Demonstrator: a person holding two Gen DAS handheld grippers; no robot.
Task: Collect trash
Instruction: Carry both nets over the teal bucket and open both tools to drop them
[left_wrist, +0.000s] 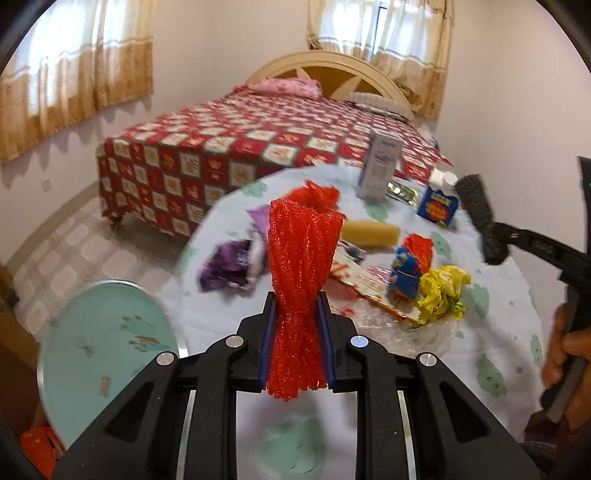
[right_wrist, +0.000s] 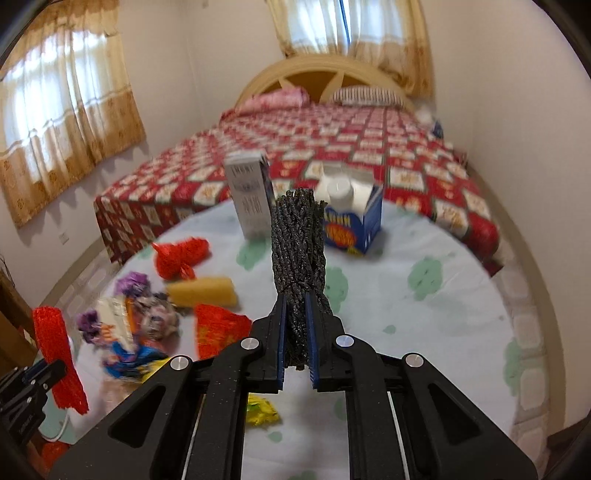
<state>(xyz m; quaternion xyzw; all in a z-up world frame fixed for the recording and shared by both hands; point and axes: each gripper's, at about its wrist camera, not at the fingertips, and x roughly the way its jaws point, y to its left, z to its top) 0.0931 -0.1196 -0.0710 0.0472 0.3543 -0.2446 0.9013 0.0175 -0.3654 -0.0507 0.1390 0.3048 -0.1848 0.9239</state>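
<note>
So both grippers are busy here. The left gripper (left_wrist: 297, 314) is clamping its jaws on a bunched-up red mesh net (left_wrist: 301, 266), which is sticking up past the blue pads and hanging a bit below them too. You can spot the same red net at the left edge of the right wrist view (right_wrist: 59, 354). The right gripper (right_wrist: 297, 314) is doing the same with a dark grey mesh net (right_wrist: 298, 258), jaws squeezed tight on it, the net standing up out of them. From the left camera that dark net (left_wrist: 476, 218) is showing at the right side, with the person's hand (left_wrist: 565, 347) gripping the handle below it.

Both nets are being held up above the counter (right_wrist: 424, 332), which is wearing a white cloth with green blotches. The rest of the trash is still lying on it: another red mesh wad (right_wrist: 181, 256), a yellow sponge-looking roll (right_wrist: 201, 291), some purple wrappers (left_wrist: 232, 258), a crumpled yellow wrapper (left_wrist: 443, 291), a blue snack pack (left_wrist: 404, 273), a tall grey-white carton (right_wrist: 249, 195) and a blue carton with a white cap (right_wrist: 354, 218), both standing upright near the far edge.

A teal round stool (left_wrist: 107, 347) is sitting beside the counter on the left, and a bed (right_wrist: 332, 147) with a red checked cover is filling the background. Everything's kinda blurry.
</note>
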